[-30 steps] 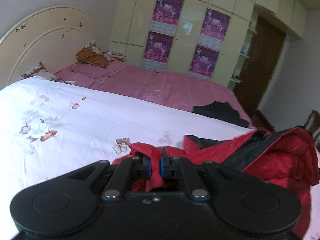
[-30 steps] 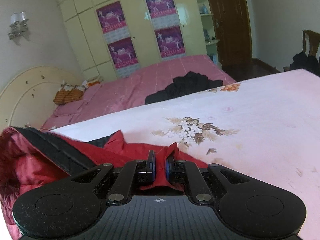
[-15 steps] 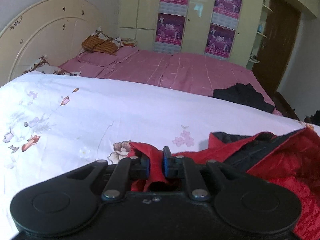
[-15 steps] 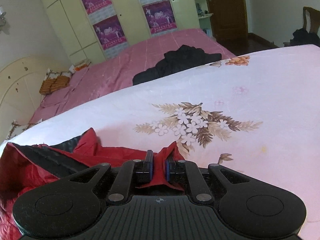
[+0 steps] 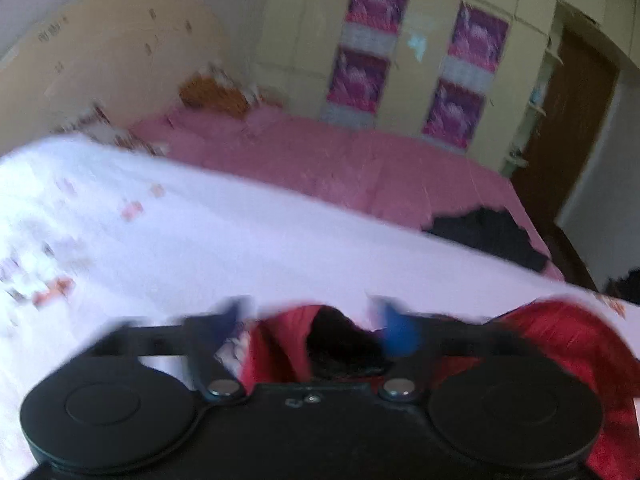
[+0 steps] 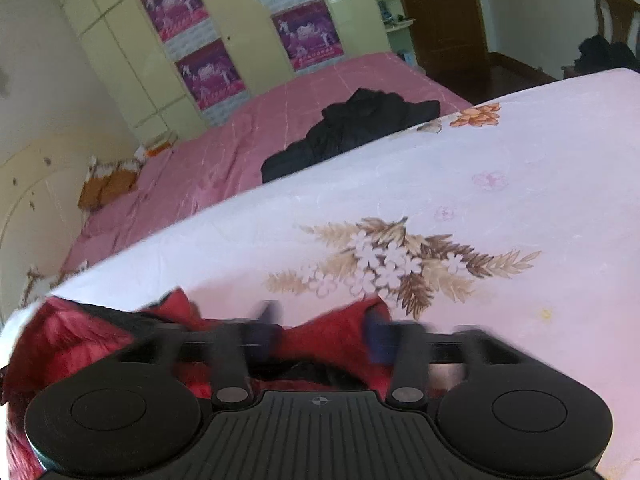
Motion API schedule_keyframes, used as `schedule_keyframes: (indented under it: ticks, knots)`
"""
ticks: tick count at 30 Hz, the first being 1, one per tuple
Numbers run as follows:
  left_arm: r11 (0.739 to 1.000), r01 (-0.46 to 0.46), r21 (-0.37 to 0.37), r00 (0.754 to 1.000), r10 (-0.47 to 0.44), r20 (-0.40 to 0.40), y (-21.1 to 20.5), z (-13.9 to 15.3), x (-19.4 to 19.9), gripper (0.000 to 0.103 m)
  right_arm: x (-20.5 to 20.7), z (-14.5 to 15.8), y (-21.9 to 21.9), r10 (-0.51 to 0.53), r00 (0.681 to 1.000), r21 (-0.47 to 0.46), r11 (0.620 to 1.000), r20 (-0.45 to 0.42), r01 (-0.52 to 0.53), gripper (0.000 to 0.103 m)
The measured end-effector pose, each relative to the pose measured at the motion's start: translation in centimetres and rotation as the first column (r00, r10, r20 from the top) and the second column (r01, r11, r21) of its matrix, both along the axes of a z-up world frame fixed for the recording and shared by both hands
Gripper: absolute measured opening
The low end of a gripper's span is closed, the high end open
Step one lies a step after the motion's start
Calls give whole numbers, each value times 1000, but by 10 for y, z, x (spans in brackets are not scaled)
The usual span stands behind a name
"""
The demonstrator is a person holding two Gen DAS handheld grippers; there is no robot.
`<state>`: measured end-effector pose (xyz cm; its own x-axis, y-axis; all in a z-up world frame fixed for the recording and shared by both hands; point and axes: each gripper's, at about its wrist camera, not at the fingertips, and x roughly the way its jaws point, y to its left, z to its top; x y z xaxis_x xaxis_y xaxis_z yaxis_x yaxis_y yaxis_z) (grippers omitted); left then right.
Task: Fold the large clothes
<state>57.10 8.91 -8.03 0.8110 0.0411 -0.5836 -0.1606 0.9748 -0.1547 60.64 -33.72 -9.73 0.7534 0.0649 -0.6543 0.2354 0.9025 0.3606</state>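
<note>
A red jacket [image 5: 560,344] with a dark lining lies on the white flowered sheet [image 5: 200,240]. In the left wrist view my left gripper [image 5: 314,322] has its jaws opening wide. A red fold with black lining sits loose between the blurred blue pads [image 5: 396,332], not pressed. In the right wrist view the red jacket [image 6: 332,340] lies under my right gripper [image 6: 324,330], whose jaws are also opening. Its fingers [image 6: 376,340] stand apart on either side of a red corner without pinching it. More of the jacket bunches at the lower left.
Behind the sheet lies a pink bed cover [image 6: 224,152] with a heap of black clothing [image 6: 352,128] on it. A cream headboard [image 5: 100,60], a wardrobe with purple posters [image 5: 368,44], a brown door [image 6: 444,20] and a chair [image 6: 616,28] stand further back.
Both grippers were shut on red jacket corners and moved forward and down over the sheet. Now both have sprung open and the fabric lies loose between their pads.
</note>
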Motion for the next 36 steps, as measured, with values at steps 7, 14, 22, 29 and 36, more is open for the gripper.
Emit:
schedule_keyframes:
  ticks: [7, 14, 22, 29, 36]
  knots:
    - [999, 12, 46, 1000, -13, 27, -4, 7, -7, 92, -8, 21, 3, -23, 997, -111, 993, 71, 31, 102]
    - [978, 154, 138, 988, -154, -13, -33, -8, -26, 75, -23, 28, 44, 118, 988, -245, 965, 103, -90, 68]
    - [961, 167, 220, 985, -152, -82, -61, -45, -20, 75, -7, -19, 101, 179, 983, -282, 946, 34, -163, 68]
    - [978, 112, 178, 990, -94, -104, -46, -74, -10, 81, 16, -66, 95, 110, 993, -367, 923, -44, -118, 69]
    - [984, 94, 148, 989, -76, -124, -39, -80, -3, 86, 20, -81, 80, 100, 994, -373, 921, -46, -110, 70]
